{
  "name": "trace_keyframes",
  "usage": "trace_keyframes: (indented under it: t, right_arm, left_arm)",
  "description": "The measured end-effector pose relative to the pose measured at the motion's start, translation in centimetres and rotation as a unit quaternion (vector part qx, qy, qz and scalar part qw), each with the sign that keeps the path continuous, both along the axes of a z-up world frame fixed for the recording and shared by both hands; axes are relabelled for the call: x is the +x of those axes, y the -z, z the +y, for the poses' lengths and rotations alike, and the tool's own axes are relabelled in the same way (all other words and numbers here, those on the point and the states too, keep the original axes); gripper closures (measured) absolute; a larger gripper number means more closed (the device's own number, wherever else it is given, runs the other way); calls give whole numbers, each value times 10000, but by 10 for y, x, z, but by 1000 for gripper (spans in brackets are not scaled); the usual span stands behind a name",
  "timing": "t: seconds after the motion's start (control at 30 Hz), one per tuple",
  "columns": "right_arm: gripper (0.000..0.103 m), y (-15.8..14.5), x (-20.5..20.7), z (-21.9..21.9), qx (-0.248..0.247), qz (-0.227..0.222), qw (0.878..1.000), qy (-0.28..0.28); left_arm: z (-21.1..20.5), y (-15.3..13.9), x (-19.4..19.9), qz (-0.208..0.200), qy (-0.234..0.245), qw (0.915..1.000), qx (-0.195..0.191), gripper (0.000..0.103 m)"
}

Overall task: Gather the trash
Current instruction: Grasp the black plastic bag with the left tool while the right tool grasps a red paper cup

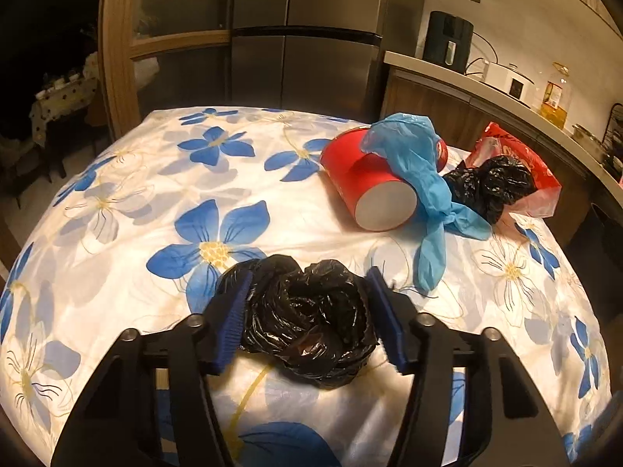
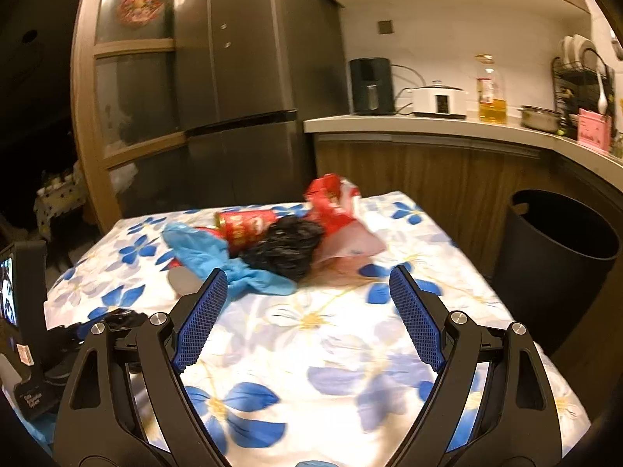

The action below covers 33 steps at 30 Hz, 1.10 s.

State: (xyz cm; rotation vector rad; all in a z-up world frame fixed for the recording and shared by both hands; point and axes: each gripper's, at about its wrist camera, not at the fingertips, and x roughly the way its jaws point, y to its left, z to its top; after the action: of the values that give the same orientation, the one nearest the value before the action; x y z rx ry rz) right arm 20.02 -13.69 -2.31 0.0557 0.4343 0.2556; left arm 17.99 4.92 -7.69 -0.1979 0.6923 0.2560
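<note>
My left gripper (image 1: pixel 309 319) has its blue pads on both sides of a crumpled black plastic bag (image 1: pixel 311 323) lying on the flowered tablecloth; the pads touch or nearly touch it. Beyond it lie a red paper cup (image 1: pixel 366 183) on its side, a blue plastic bag (image 1: pixel 420 179) draped over it, a second black bag (image 1: pixel 492 185) and a red snack wrapper (image 1: pixel 521 163). My right gripper (image 2: pixel 307 315) is open and empty above the cloth, short of the same pile: blue bag (image 2: pixel 202 253), red can (image 2: pixel 245 225), black bag (image 2: pixel 290 247), red wrapper (image 2: pixel 335 206).
A dark round trash bin (image 2: pixel 557 264) stands on the floor right of the table (image 2: pixel 311 389). A kitchen counter (image 2: pixel 428 124) with appliances and an oil bottle runs behind. A fridge (image 2: pixel 241 78) stands at the back. The left gripper's body (image 2: pixel 23 311) shows at the table's left edge.
</note>
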Motion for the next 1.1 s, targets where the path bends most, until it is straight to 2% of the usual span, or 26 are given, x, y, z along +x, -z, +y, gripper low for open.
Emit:
trace_keyframes:
  t: [0.2,0.3,0.43,0.63,0.83,1.1]
  right_arm:
    - [20,5,7,32,-67,133,9988,-458]
    - [24,10,12,51,-115,278,9968,-747]
    - [29,17,20,77,-130,445,9936,-1031]
    - [30,32,47,111,91,931,9870,-1307]
    - [30,42,72,129,203,1280,9836,-1252]
    - [30,46,94,135,268,1422,9841,-1034]
  left_arm:
    - [5,-4,-9,-107,84,9998,-110,71]
    - [13,-9,-16,-197,-3,9997,-175,75]
    - [26,-18,-26,-344,-157,9992,-105,77]
    - [42,-28,-35,-513,-251,9984,-35,77]
    - [56,-30,-38,-588,-303,9978,-90,77]
    - [67,-30,-35,-643,-272,9974,-182,77]
